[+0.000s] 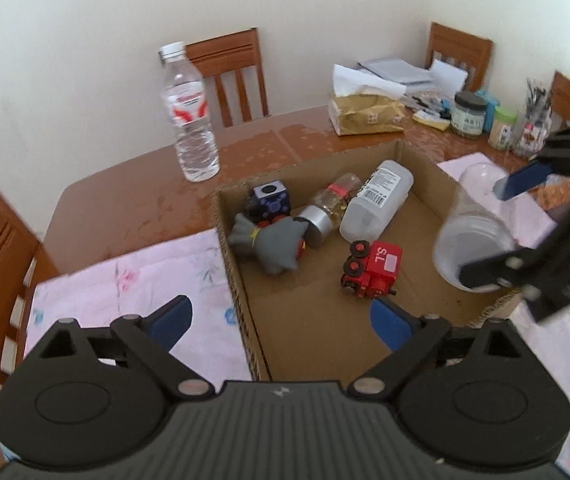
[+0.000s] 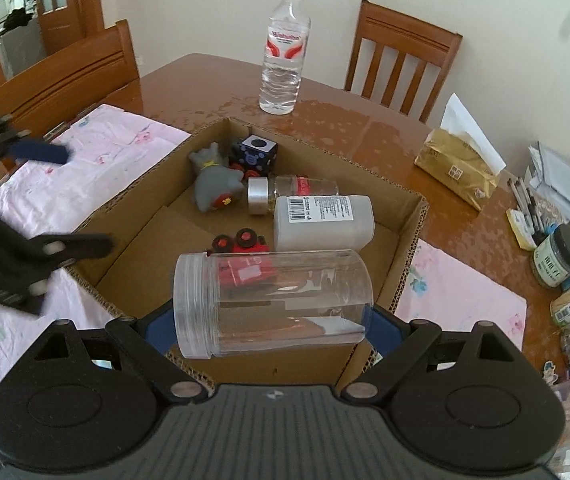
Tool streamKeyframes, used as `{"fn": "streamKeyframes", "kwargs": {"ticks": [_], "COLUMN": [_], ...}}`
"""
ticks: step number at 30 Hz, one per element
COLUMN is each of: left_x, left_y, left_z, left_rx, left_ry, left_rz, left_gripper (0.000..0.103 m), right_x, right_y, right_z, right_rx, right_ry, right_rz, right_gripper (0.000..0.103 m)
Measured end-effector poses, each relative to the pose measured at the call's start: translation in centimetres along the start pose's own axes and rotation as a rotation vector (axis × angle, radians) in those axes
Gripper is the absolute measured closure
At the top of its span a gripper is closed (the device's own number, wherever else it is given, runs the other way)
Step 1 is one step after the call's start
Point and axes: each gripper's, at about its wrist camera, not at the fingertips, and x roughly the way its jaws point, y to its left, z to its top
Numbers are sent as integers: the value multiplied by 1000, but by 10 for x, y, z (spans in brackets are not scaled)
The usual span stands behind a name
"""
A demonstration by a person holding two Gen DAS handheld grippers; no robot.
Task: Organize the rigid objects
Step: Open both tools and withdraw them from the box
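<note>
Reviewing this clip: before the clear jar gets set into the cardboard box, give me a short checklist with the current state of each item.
1. Right claw shut on the clear jar, pads at both ends: ok.
2. Jar lying sideways over the cardboard box: ok.
3. Left claw open, nothing between its pads: ok.
4. Left claw out of the jar's path, off at the box's side: ok.
5. Bare box floor in front of the red toy train for the jar: ok.
6. Jar empty, no lid: looks so, but cannot tell for sure.
</note>
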Motion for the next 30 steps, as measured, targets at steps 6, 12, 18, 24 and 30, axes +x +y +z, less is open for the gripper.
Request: {"fn": "streamKeyframes", "kwargs": {"ticks": [6,12,18,24,30], "left_x": [-21,-29,-32,-34,-36], "left_y": [11,21,26,26,25], "left_z": [-16,-28,-35,-39,-43], "left_rx": [-65,-98,-111,-111,-108], "left_ry": [15,26,29,32,35], "left_rz": [24,46,53,43,37], "left_gripper": [7,7,7,7,7], "right_x": [14,25,18,4,-6], "right_y": [1,9,12,16,18], "right_z": [10,13,14,13,1], "right_rx": [36,62,101,119,159], "right_ry": [26,105,83,50,26], "right_rz": [11,-24,-34,-59,-86], "right_gripper": [7,7,0,0,0]}}
